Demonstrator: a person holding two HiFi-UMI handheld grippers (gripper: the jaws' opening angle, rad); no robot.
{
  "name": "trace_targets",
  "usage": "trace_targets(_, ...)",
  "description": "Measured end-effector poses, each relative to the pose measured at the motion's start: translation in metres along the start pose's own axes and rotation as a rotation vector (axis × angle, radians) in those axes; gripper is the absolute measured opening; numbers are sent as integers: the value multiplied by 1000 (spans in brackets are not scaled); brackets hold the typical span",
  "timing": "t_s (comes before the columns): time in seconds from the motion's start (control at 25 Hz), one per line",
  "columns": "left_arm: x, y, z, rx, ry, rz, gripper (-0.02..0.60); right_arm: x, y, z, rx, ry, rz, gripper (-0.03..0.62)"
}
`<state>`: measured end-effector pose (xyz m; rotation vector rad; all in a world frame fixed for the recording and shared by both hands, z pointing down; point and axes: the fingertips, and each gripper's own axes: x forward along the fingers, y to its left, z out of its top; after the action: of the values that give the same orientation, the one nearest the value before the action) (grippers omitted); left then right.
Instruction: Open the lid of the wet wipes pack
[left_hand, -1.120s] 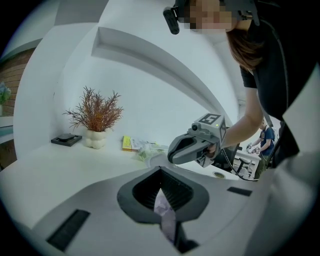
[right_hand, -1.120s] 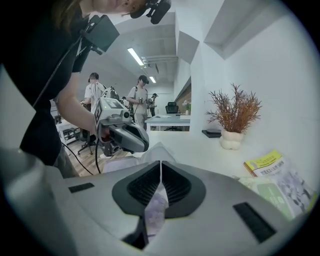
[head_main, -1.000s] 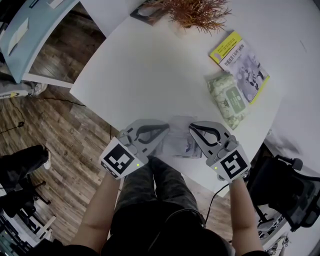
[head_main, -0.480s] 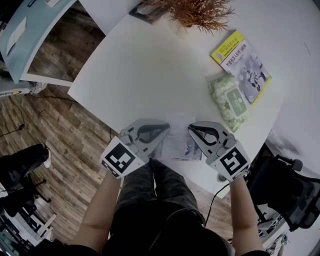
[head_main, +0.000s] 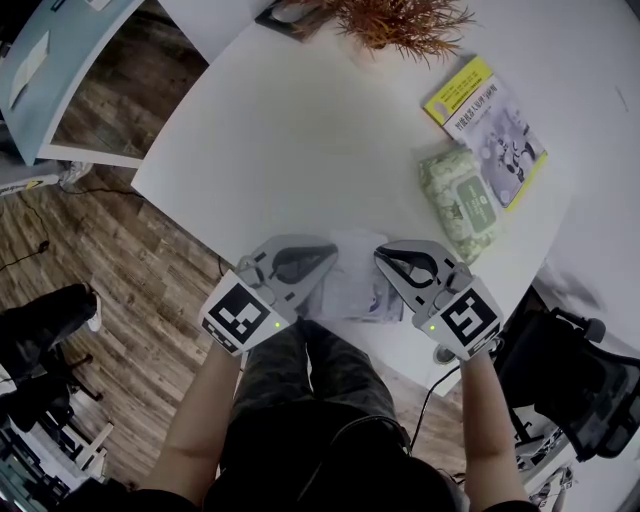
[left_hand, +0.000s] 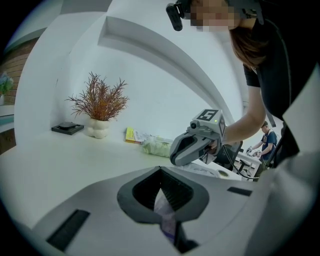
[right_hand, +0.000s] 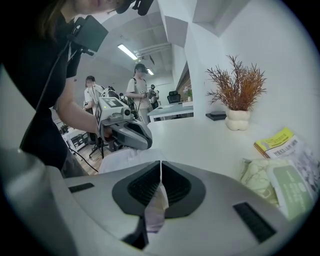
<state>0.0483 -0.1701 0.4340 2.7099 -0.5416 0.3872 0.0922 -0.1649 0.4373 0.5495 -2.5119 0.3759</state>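
L gripper (head_main: 328, 258), R gripper (head_main: 382, 258): jaws pinched on clear packet (head_main: 355, 282).

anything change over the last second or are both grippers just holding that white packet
Nothing visibly moved. The left gripper and right gripper stay with jaws shut on opposite ends of the white packet at the table's near edge. The green wipes pack still lies next to the yellow book, untouched.
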Motion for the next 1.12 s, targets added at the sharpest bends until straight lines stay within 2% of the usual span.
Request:
trace_targets(0.2,1,0,-1,-16,-4,5,12,1,0,0,-17,1,-6,28)
trace_targets(0.52,-1,-1,3,-14,-16,37,12,-4,-1,5,-51,-43,-87,29)
trace_targets(0.92,-24,-9,12,-38,-97,88,12,-20,15,15,-15,-116,-146,29)
trace_targets(1.12,-37,-15,23,-69,-169,101,12,-33,26,25,40,-196,-194,29)
